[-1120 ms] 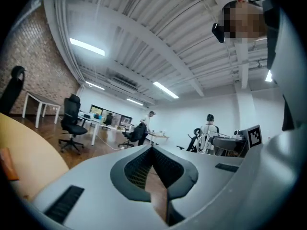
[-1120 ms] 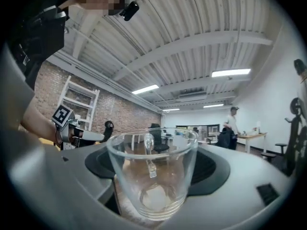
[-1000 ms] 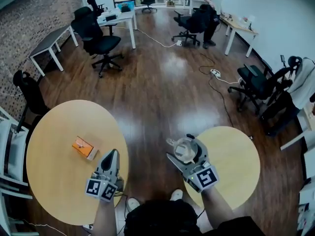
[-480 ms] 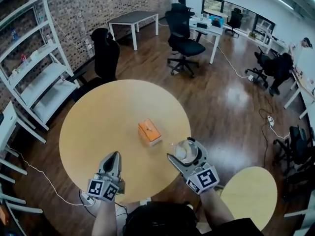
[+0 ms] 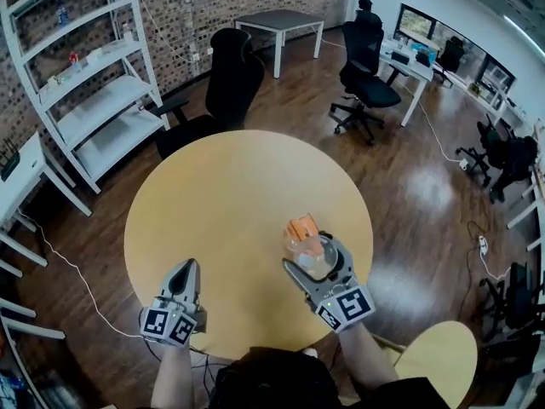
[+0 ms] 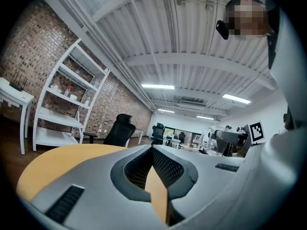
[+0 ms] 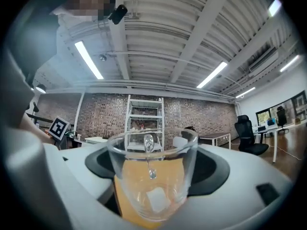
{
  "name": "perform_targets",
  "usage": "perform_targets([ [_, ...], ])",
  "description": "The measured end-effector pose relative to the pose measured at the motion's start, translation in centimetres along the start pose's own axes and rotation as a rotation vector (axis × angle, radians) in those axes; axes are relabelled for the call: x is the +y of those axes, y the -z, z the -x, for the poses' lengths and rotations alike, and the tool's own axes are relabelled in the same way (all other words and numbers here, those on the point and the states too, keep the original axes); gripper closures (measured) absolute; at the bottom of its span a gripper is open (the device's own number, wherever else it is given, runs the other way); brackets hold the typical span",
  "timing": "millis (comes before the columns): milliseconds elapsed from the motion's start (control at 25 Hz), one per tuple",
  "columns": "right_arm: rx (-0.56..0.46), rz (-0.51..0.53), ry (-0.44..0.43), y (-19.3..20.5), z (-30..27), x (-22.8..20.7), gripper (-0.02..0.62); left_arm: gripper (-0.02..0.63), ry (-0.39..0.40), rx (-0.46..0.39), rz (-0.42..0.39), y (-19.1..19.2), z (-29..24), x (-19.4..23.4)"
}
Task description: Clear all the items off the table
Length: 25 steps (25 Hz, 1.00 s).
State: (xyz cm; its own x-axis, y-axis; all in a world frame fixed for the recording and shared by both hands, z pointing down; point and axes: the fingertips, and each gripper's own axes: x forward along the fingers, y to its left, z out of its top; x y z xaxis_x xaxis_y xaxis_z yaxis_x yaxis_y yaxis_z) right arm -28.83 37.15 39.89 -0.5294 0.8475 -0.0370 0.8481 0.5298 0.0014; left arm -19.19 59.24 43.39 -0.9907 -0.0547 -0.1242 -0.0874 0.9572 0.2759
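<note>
Gripping clear glass cup (image 7: 152, 181) between wide-set jaws, right gripper (image 5: 312, 252) over round table (image 5: 213, 194); orange box (image 5: 301, 227) on table just beyond jaw tips, partly behind cup; left gripper (image 5: 186, 268) jaws pressed together, nothing between, table edge beneath.

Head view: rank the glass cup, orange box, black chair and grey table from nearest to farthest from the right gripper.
1. glass cup: gripped between the jaws of the right gripper.
2. orange box: on the round table, just beyond the cup.
3. black chair: past the round table's far edge, to the left.
4. grey table: at the back, by the brick wall.
</note>
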Motion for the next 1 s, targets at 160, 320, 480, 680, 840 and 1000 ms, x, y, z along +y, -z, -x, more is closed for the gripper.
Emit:
perform_targets([
  [160,0.037,-0.01,-0.069,1.6,-3.1,1.0,0.178,0.604,-0.085,0.012,0.011,0.7,1.7,2.7],
  [320,0.068,-0.034,-0.145,3.0,-6.2,1.4,0.178,0.604,-0.189,0.018,0.008,0.8,3.7,4.2],
  [480,0.098,-0.024,-0.227,3.4,-9.1,2.5,0.178,0.604,-0.279,0.014,0.003,-0.2,5.0,5.9],
  [680,0.119,-0.001,-0.319,5.2,-10.6,3.6,0.178,0.604,-0.347,0.011,0.016,1.1,5.9,5.9],
  [840,0.152,-0.039,-0.316,7.4,-12.6,3.8,0.178,0.604,-0.363,0.048,0.031,2.8,6.3,6.3],
  [1000,0.182,-0.07,-0.314,10.6,-14.2,4.3,0.178,0.604,-0.387,0.082,0.05,4.9,6.9,6.8],
])
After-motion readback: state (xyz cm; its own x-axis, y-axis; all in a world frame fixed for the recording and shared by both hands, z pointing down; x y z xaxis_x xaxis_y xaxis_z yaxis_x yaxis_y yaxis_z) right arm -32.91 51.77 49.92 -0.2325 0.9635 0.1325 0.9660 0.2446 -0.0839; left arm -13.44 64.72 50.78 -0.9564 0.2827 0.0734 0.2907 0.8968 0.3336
